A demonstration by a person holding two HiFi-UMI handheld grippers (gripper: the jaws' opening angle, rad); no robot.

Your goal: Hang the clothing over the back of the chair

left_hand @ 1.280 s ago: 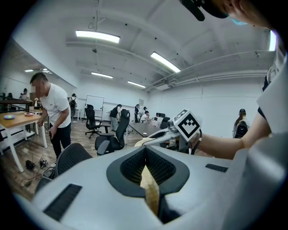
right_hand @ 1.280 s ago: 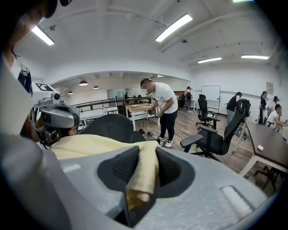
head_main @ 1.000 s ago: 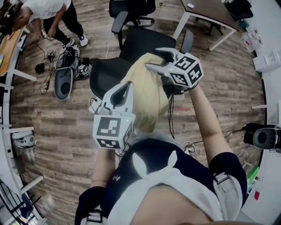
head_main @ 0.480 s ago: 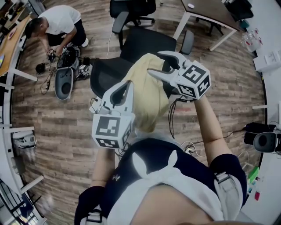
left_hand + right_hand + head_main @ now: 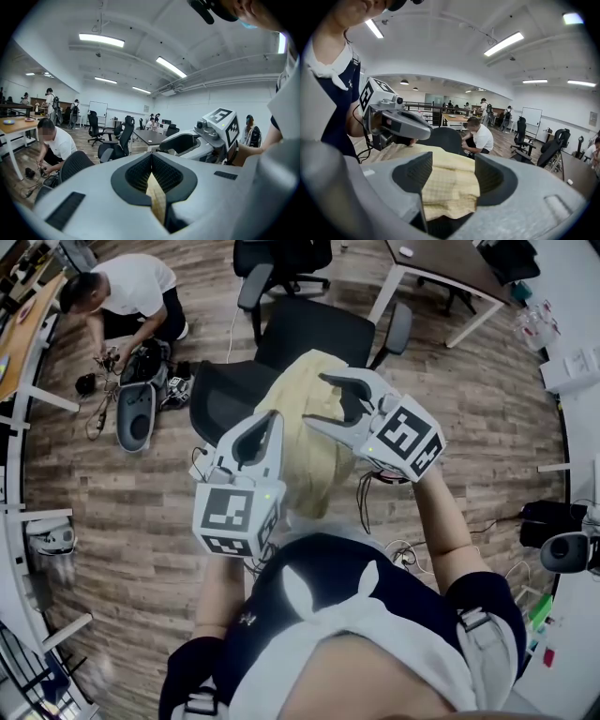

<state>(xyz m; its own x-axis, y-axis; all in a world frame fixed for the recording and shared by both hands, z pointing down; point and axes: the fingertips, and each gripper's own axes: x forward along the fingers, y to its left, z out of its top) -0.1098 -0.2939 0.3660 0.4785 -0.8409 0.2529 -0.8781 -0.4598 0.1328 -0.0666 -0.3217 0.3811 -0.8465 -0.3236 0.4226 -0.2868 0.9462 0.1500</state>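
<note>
A pale yellow garment (image 5: 305, 442) lies draped over the mesh back (image 5: 225, 395) of a black office chair, whose seat (image 5: 314, 329) is beyond it. My left gripper (image 5: 270, 423) is shut on the garment's left edge; a yellow strip (image 5: 156, 197) shows between its closed jaws. The right gripper (image 5: 317, 399) hovers open over the top of the garment, jaws wide apart. In the right gripper view the yellow cloth (image 5: 450, 183) lies between and beyond the spread jaws, with the left gripper (image 5: 393, 124) at the left and the chair back (image 5: 445, 138) behind.
A person (image 5: 122, 287) crouches on the wooden floor at upper left beside gear (image 5: 141, 399). A white-legged desk (image 5: 441, 268) stands at upper right, and another black chair (image 5: 281, 259) is behind. Cables (image 5: 375, 493) trail on the floor right of the chair.
The right gripper has drawn back and down from the garment's top, its jaws still open. The left gripper has held still. The person at upper left has crouched down.
</note>
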